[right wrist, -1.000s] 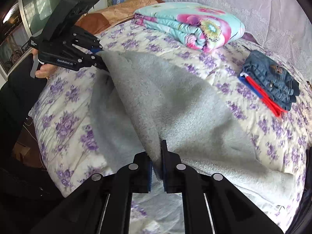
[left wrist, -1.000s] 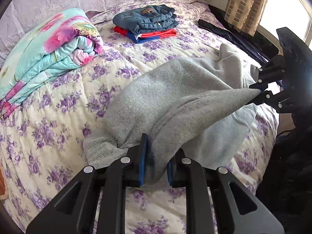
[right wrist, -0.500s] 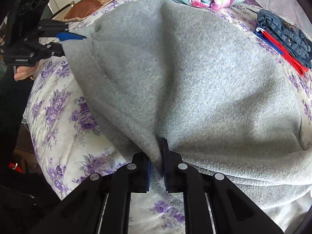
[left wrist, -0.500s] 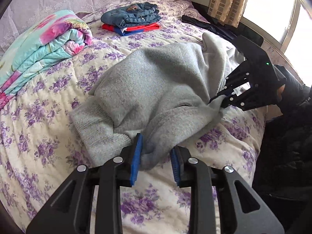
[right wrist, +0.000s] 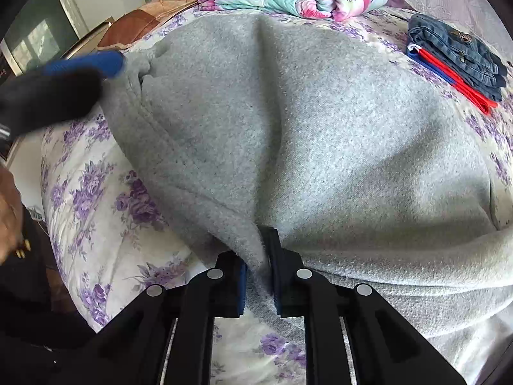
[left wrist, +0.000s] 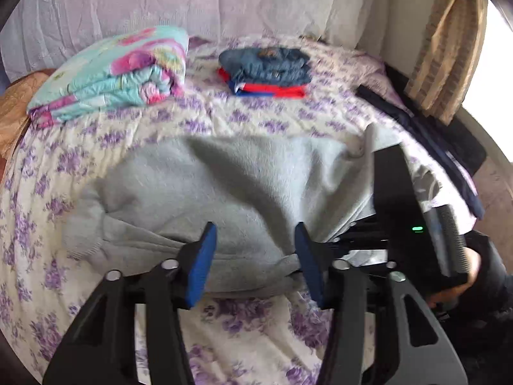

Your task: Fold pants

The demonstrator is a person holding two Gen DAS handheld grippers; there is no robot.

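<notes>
The grey fleece pants [left wrist: 224, 189] lie folded over on the flowered bedspread [left wrist: 256, 330]; they fill the right wrist view [right wrist: 320, 128]. My left gripper [left wrist: 255, 250] is open, its blue pads apart just above the near edge of the pants, holding nothing. My right gripper [right wrist: 258, 266] is shut on a fold of the pants' near edge. The right gripper's black body [left wrist: 400, 218] shows at the right in the left wrist view. The left gripper's blue pad [right wrist: 86, 62] shows blurred at the pants' far left corner.
A folded floral quilt [left wrist: 112, 73] lies at the back left. A stack of folded jeans and red-blue clothes [left wrist: 269, 70] sits at the back middle. Dark clothing [left wrist: 426, 131] lies along the bed's right edge near a curtain [left wrist: 449, 41].
My left gripper has opened and let go of the pants edge it was holding. The lifted grey fabric has come down flatter on the bed. My right gripper keeps its hold.
</notes>
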